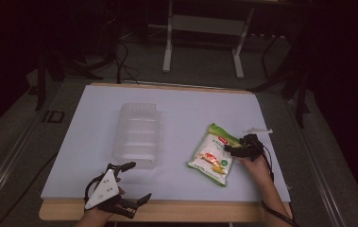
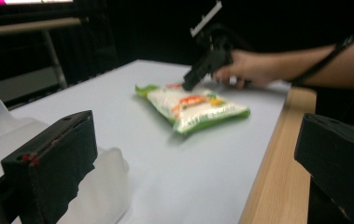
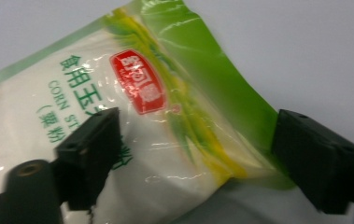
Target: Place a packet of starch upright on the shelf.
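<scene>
High view is showing the white counter [image 1: 176, 99] spreading across a wooden-edged top, with a clear plastic tray [image 1: 137, 135] lying upside down left of centre. Right of it a green-and-white packet of corn starch [image 1: 212, 155] is lying flat on the counter, well apart from the tray. The left gripper [image 1: 128, 182] is hovering at the near edge, just in front of the tray, its jaws standing wide apart with nothing between them; the left gripper view is looking past those parted jaws at the tray's corner [image 2: 109, 186], the packet [image 2: 193, 108] and the other hand [image 2: 244, 67] farther off. The right gripper [image 1: 237, 147] is reaching in over the packet's right edge, held by the right hand [image 1: 257, 165]. Right gripper view is showing its jaws spread, one lying over the packet's [image 3: 132, 126] white face and the other just beyond its green edge, not clamping it.
</scene>
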A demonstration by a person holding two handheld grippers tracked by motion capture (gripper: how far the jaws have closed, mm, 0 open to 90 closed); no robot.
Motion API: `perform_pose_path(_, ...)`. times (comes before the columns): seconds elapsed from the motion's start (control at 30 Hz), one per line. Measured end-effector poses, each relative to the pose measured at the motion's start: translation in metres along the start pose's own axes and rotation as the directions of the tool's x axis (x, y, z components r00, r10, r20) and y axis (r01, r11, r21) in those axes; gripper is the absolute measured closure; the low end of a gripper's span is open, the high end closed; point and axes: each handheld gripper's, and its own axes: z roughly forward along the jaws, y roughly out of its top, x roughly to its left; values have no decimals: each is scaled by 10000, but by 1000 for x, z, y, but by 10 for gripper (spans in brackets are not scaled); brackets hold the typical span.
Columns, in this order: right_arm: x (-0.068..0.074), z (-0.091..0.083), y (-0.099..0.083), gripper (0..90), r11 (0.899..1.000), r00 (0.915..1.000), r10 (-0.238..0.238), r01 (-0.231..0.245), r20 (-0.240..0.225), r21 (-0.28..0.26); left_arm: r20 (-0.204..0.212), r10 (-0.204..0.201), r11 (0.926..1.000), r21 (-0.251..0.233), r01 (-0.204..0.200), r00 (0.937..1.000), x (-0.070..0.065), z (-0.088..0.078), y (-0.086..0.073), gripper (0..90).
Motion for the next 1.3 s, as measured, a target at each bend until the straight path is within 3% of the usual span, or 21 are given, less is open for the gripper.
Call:
perform_pose_path(0.03,0,0,-1,205,10000,9996,-38,37,-293,-27,0,0,10000,0,0,10000,0,0,0,0)
perform_pose_path(0.07,0,0,-1,234,10000,9996,-38,37,-293,-27,114,-13,10000,24,13,9999,-3,1,3,0)
perform_pose_path(0.1,3,0,-1,351,9998,9989,-178,176,-426,-35,96,-104,9998,-178,106,9999,-2,0,3,0)
perform_pose_path(0.13,5,0,1,386,9993,9987,-380,381,-343,29,71,-384,9988,-288,386,9992,0,0,4,0)
perform_pose_path(0.23,8,1,4,520,9983,9984,-565,566,-89,134,32,-548,9977,-384,549,9985,2,0,5,0)
perform_pose_path(0.27,8,2,5,563,9981,9983,-587,586,15,181,50,-427,9988,-224,428,9991,2,0,5,0)
perform_pose_path(0.3,9,2,6,673,9973,9974,-706,702,161,235,47,-382,9991,-184,382,9993,1,0,5,0)
perform_pose_path(0.33,11,3,6,728,9964,9952,-816,801,537,281,-2,-499,9984,-256,499,9988,1,0,4,0)
perform_pose_path(0.4,13,4,7,789,9950,9930,-964,944,677,325,-5,93,9999,46,-93,10000,-4,2,3,0)
perform_pose_path(0.43,15,4,7,821,9916,9885,-1273,1249,818,336,-76,224,9997,32,-224,9997,-6,2,2,0)
perform_pose_path(0.53,22,5,6,846,9814,9735,-1917,1883,1247,386,432,-364,9992,176,356,9984,-4,6,-2,0)
perform_pose_path(0.6,20,4,7,866,9865,9799,-1629,1600,1148,334,509,-807,9967,39,806,9954,-1,7,-5,0)
perform_pose_path(0.63,20,3,6,870,9855,9789,-1694,1674,1142,270,648,-1114,9937,-18,1118,9917,1,7,-6,0)
perform_pose_path(0.7,22,1,6,882,9841,9758,-1771,1772,1283,110,329,-916,9958,52,914,9953,2,8,-9,0)
perform_pose_path(0.83,19,-4,9,885,9884,9846,-1419,1466,1021,-404,95,-505,9985,197,503,9987,0,7,-10,0)
perform_pose_path(0.97,21,-10,12,886,9842,9826,-1609,1668,925,-597,192,-670,9973,314,663,9976,0,10,-10,0)
perform_pose_path(1.07,23,-18,14,886,9794,9838,-1640,1712,727,-1069,300,-857,9961,247,850,9959,1,9,-10,0)
perform_pose_path(1.3,36,-38,28,887,9638,9777,-2018,2088,580,-1657,248,-744,9971,192,739,9969,1,9,-7,0)
